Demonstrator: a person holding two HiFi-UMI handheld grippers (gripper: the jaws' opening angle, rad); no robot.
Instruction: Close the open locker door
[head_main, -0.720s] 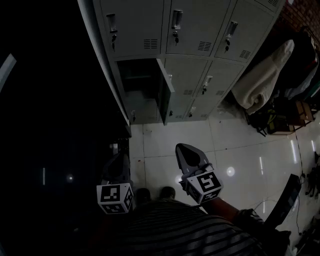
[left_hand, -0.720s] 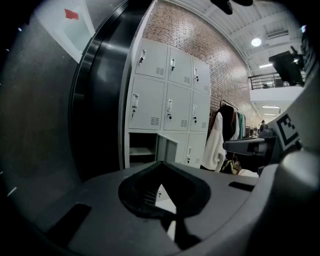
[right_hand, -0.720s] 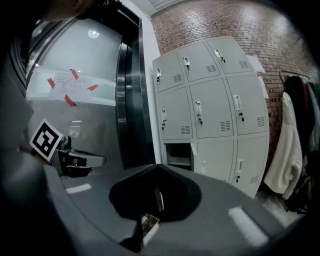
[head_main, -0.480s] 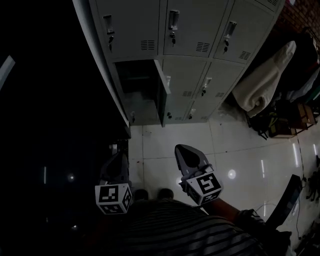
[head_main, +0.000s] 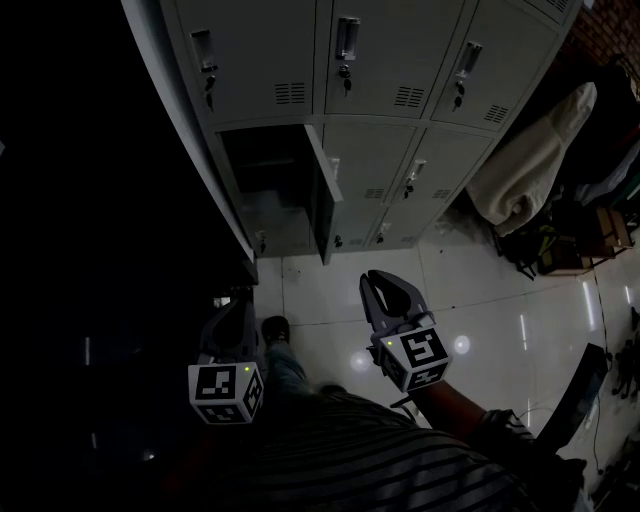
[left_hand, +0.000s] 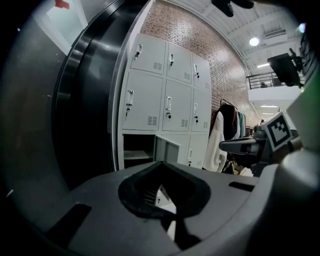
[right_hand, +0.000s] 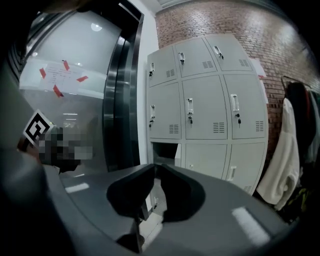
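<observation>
While grey locker door stands open | left gripper, right gripper: fingers closed

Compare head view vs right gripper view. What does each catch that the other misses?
Head view only: the person's striped shirt and a shoe on the tiled floor.
Right gripper view only: the paper stuck with red tape strips to a pale panel left of the lockers.
Both: the lockers, the open locker door in the left column, and the white garment hanging at the right.
</observation>
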